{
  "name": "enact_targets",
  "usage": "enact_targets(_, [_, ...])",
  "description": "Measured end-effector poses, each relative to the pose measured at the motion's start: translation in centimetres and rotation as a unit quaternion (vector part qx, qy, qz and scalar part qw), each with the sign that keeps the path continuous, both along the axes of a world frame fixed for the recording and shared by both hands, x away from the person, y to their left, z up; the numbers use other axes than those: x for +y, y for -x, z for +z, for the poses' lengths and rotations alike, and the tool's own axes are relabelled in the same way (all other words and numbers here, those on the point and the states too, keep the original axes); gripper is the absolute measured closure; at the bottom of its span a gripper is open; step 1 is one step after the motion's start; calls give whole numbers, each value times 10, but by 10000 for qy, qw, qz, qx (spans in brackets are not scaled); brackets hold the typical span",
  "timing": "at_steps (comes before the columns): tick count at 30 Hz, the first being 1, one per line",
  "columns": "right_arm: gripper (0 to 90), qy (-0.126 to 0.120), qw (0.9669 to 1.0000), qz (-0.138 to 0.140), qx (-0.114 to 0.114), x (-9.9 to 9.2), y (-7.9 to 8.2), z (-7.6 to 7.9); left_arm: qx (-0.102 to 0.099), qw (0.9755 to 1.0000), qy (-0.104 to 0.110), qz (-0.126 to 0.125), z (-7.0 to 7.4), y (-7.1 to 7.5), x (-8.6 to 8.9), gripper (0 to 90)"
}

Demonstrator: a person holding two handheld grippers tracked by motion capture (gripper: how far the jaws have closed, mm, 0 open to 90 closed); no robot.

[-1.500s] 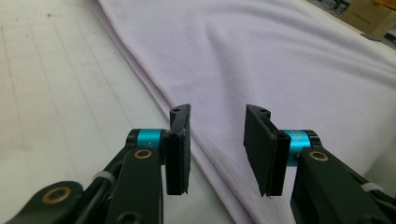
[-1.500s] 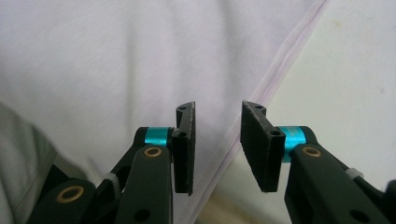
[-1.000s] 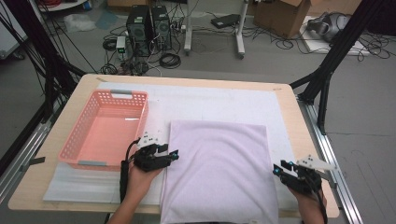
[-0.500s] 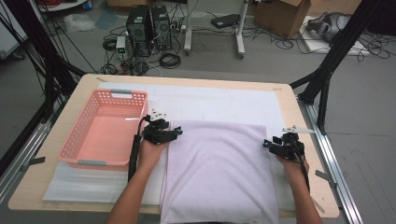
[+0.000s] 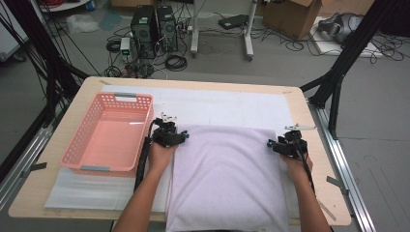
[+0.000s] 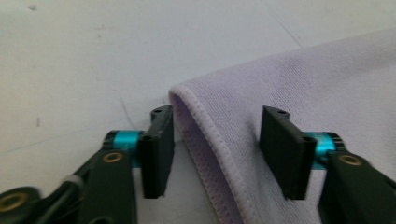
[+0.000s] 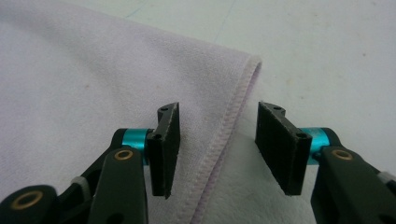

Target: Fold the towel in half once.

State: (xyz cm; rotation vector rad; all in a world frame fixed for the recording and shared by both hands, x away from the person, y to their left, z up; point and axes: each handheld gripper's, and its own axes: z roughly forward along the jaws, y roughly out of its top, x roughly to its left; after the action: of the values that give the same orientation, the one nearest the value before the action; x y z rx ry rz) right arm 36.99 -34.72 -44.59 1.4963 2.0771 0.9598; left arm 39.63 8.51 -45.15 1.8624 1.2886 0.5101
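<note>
A lilac towel (image 5: 227,179) lies flat on the white mat, its near end hanging over the table's front edge. My left gripper (image 5: 168,135) is at the towel's far left corner. In the left gripper view the hemmed corner (image 6: 201,116) lies between the jaws of the left gripper (image 6: 218,114); they have just been closing, and the pads stand clear of the cloth. My right gripper (image 5: 285,145) is at the far right corner. There the towel's right hem (image 7: 229,116) runs between the jaws of the right gripper (image 7: 220,109), which have just been opening and do not touch it.
An empty pink basket (image 5: 80,145) stands on the left part of the table, close to my left gripper. The white mat (image 5: 217,104) covers most of the wooden table (image 5: 321,159). Black frame legs and cables lie beyond the far edge.
Both hands have moved away from me along the towel's sides, from its near half to its far corners. The towel itself has not shifted.
</note>
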Motion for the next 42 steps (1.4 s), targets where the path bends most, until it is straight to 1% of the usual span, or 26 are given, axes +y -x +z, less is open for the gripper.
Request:
enact_targets(2, [576, -16, 9999, -157, 5, 1, 1, 0, -13, 10000, 21, -54, 0, 0, 2, 643])
enact_targets(3, [619, -23, 9999, -168, 10, 1, 1, 1, 45, 9996, 147, -245, 0, 1, 2, 742])
enact_targets(4, [675, -69, 9999, -137, 51, 2, 1, 1, 33, 9996, 101, -265, 0, 1, 0, 835])
enact_targets(5, [753, -78, 9999, -77, 69, 4, 2, 1, 22, 9996, 72, -282, 0, 2, -1, 847])
enact_targets(6, [817, -72, 9999, 3, 73, 5, 1, 2, 54, 9995, 169, -243, 0, 1, -1, 852])
enact_targets(8, [847, -46, 9998, 23, 176, 9, 1, 4, 205, 9986, 461, -172, -1, -1, 4, 861])
enact_targets(9, [856, -117, 9997, 17, 226, 8, 0, 4, 194, 9985, 499, -127, 0, -1, 5, 863])
enact_targets(11, [863, -203, 9994, 75, 266, 4, -2, 6, 31, 9984, 559, -33, 3, -1, 5, 865])
enact_targets(12, [864, -197, 9996, 49, 216, 4, -2, 7, -55, 9979, 644, 28, 8, -3, 5, 865])
enact_targets(14, [866, -247, 9996, 60, -120, 1, -3, 15, -205, 9972, 710, 89, 19, -8, 5, 865])
enact_targets(16, [866, -236, 9992, 34, -323, -1, -5, 22, -323, 9964, 772, 130, 28, -12, 4, 865])
enact_targets(17, [866, -251, 9988, 2, -422, -2, -7, 25, -443, 9956, 803, 175, 34, -15, 4, 865])
enact_targets(20, [866, -365, 9968, -16, -713, -7, -15, 35, -487, 9945, 902, 193, 42, -25, 5, 864])
enact_targets(22, [865, -333, 9959, 13, -842, -8, -21, 39, -579, 9931, 1003, 181, 44, -32, 5, 864])
enact_targets(23, [865, -308, 9955, -4, -900, -8, -25, 41, -594, 9934, 968, 141, 46, -37, 5, 864])
enact_targets(25, [865, -267, 9953, -29, -926, -7, -32, 43, -659, 9937, 907, 70, 48, -43, 4, 864])
enact_targets(26, [865, -250, 9955, -41, -912, -7, -36, 44, -753, 9925, 955, 87, 48, -45, 4, 864])
enact_targets(27, [865, -224, 9949, -36, -982, -6, -38, 44, -728, 9924, 993, 85, 48, -48, 5, 864])
enact_targets(28, [865, -250, 9950, -73, -963, -6, -41, 43, -646, 9931, 975, 64, 47, -52, 6, 864])
enact_targets(33, [865, -167, 9947, -167, -997, -1, -54, 40, -654, 9926, 1023, 96, 43, -61, 7, 863])
enact_targets(35, [858, -243, 9949, -235, -946, 0, -59, 37, -604, 9926, 1048, 77, 40, -62, 8, 846])
enact_targets(36, [818, -269, 9950, -268, -920, 1, -60, 36, -572, 9931, 1021, 106, 39, -62, 7, 795])
enact_targets(37, [720, -330, 9951, -374, -855, 2, -61, 33, -539, 9934, 1009, 117, 39, -61, 7, 675])
enact_targets(38, [666, -378, 9951, -437, -807, 2, -61, 32, -503, 9930, 1068, 96, 38, -60, 7, 603])
enact_targets(39, [652, -421, 9953, -452, -744, 1, -61, 31, -484, 9930, 1077, 89, 38, -59, 7, 558])
enact_targets(42, [624, -391, 9960, -422, -686, 1, -59, 32, -487, 9927, 1097, 62, 37, -53, 6, 518])
